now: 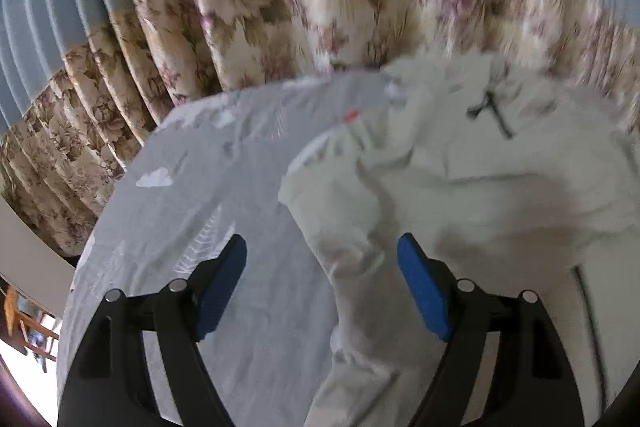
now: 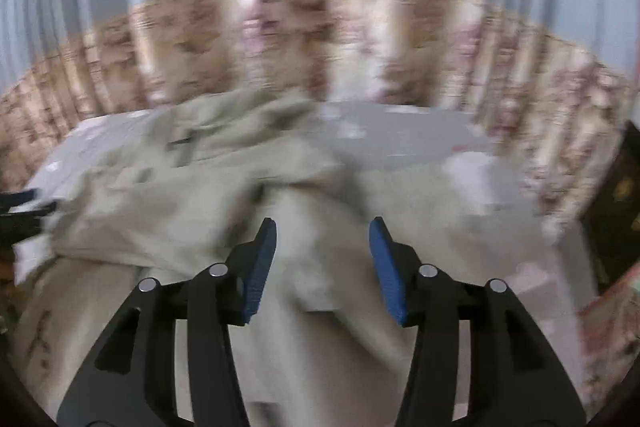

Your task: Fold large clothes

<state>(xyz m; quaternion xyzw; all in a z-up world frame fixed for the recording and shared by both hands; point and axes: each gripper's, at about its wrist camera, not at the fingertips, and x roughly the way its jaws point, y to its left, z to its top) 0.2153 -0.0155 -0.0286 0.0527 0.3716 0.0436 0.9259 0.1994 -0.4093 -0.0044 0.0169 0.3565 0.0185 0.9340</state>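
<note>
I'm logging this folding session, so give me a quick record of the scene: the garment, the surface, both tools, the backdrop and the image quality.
garment: cream-white garment, crumpled, not yet folded, with a dark mark on it
surface: grey bedsheet with white patches
left tool: left tool open, over the garment's edge, holding nothing
right tool: right tool open, over the garment, holding nothing
backdrop: curtain, blue above, floral below
image quality: both views motion-blurred, the right wrist view more

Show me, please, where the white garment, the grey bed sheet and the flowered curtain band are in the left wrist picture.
White garment (image 1: 500,187): left wrist view, on its crumpled middle.
Grey bed sheet (image 1: 192,211): left wrist view, on a bare stretch.
Flowered curtain band (image 1: 280,19): left wrist view, on its pleated printed part.
</note>
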